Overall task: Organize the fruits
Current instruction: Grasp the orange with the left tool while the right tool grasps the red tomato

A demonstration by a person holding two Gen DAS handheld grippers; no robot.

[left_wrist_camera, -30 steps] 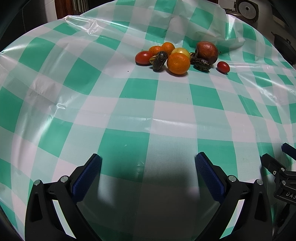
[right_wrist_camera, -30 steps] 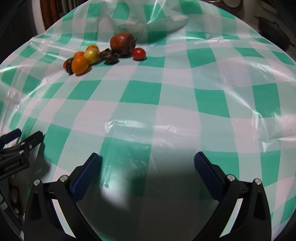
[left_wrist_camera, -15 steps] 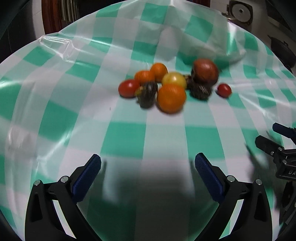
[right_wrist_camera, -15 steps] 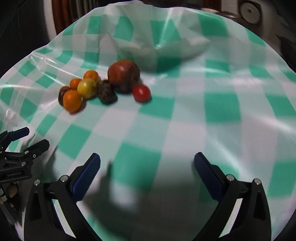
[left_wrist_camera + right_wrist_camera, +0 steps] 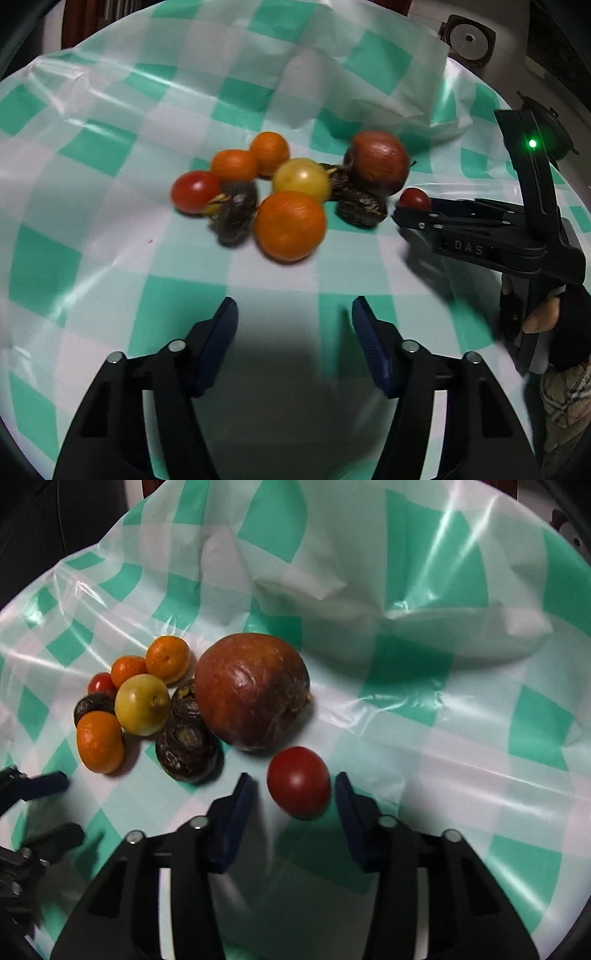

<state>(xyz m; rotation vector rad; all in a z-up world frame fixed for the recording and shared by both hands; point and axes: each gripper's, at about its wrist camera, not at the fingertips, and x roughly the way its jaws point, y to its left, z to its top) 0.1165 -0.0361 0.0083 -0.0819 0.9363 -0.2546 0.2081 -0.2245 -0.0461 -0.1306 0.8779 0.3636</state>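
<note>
A cluster of fruit lies on the green-and-white checked tablecloth (image 5: 110, 229). My left gripper (image 5: 293, 314) is open and empty, just short of a large orange mandarin (image 5: 290, 225). My right gripper (image 5: 295, 786) is open with its jaws on either side of a small red tomato (image 5: 298, 787), not touching it; it also shows in the left wrist view (image 5: 400, 216) beside that tomato (image 5: 414, 198). A big wrinkled red-brown fruit (image 5: 253, 690), a yellow fruit (image 5: 142, 704), dark chestnut-like pieces (image 5: 186, 753), two smaller mandarins (image 5: 168, 659) and another red tomato (image 5: 194, 191) make up the cluster.
The plastic cloth is wrinkled and bunched up behind the fruit (image 5: 369, 583). A round speaker-like object (image 5: 468, 38) stands off the table at the back right. My gloved hand (image 5: 554, 321) holds the right gripper's handle.
Both grippers have moved forward toward the fruit. The right gripper's jaws have narrowed and come around the small red tomato. The left gripper's jaws have also narrowed.
</note>
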